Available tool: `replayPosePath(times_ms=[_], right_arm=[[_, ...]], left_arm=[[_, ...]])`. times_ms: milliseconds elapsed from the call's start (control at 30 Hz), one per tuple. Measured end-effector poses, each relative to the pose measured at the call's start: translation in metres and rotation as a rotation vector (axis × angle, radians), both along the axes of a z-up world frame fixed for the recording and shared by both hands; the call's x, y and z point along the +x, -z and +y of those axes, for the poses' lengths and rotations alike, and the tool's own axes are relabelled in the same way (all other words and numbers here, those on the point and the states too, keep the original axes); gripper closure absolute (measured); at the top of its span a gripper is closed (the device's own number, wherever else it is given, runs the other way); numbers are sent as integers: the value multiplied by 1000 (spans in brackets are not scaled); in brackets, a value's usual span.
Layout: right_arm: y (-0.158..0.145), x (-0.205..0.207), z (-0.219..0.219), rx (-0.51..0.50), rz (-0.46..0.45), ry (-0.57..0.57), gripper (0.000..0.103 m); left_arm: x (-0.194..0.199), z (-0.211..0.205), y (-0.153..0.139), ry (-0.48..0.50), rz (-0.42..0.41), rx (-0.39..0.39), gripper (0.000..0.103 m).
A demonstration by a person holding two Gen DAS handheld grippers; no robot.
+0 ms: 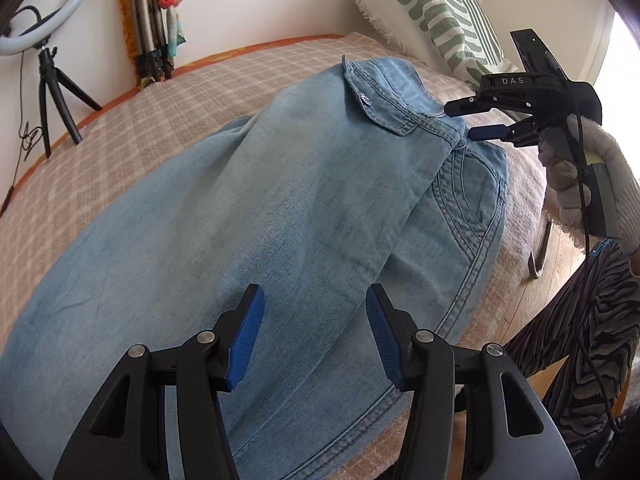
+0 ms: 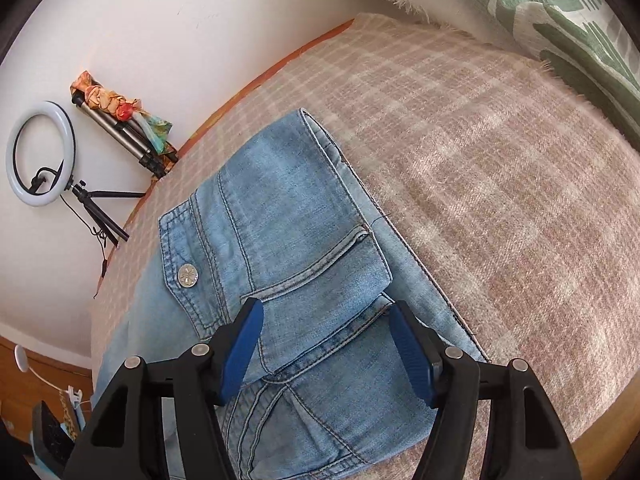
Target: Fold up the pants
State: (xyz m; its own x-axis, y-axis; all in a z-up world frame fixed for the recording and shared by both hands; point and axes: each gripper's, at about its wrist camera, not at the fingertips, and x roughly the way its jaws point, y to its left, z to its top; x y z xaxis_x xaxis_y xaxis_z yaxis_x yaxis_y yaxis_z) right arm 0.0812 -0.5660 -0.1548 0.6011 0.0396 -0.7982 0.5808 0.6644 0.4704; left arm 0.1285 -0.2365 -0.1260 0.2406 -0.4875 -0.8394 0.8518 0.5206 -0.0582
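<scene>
Both tongs spread over light-blue denim pants (image 1: 248, 208) lying lengthwise on the checked beige blanket (image 2: 500, 168) of the bed.

Nearest, the left gripper (image 1: 316, 320) hovers apart over the leg fabric, holding nothing; farther, the right gripper (image 2: 326, 344) stands apart at the waistband by the bed's right edge. Pinching only the top layer would probably drag the doubled legs askew. Beyond, a green-patterned fringed cushion (image 1: 432, 12) crowds the far corner; a white ring light on a tripod (image 2: 40, 152) stands clear.

A home bedroom: checked bedspread (image 2: 500, 200), patterned pillow (image 1: 436, 12), ring light (image 2: 40, 152) by the wall.
</scene>
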Motion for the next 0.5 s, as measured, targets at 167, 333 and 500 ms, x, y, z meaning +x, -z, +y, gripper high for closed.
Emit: replayPosePath(times_ms=[167, 333, 500], right_arm=[[-4, -2, -5, 71, -37, -1, 41], [-1, 3, -7, 33, -7, 9, 41], [-2, 13, -2, -35, 30, 13, 67]], left_arm=[[1, -9, 12, 10, 6, 24, 51], [0, -13, 15, 17, -15, 29, 51], [0, -13, 16, 5, -23, 12, 51]])
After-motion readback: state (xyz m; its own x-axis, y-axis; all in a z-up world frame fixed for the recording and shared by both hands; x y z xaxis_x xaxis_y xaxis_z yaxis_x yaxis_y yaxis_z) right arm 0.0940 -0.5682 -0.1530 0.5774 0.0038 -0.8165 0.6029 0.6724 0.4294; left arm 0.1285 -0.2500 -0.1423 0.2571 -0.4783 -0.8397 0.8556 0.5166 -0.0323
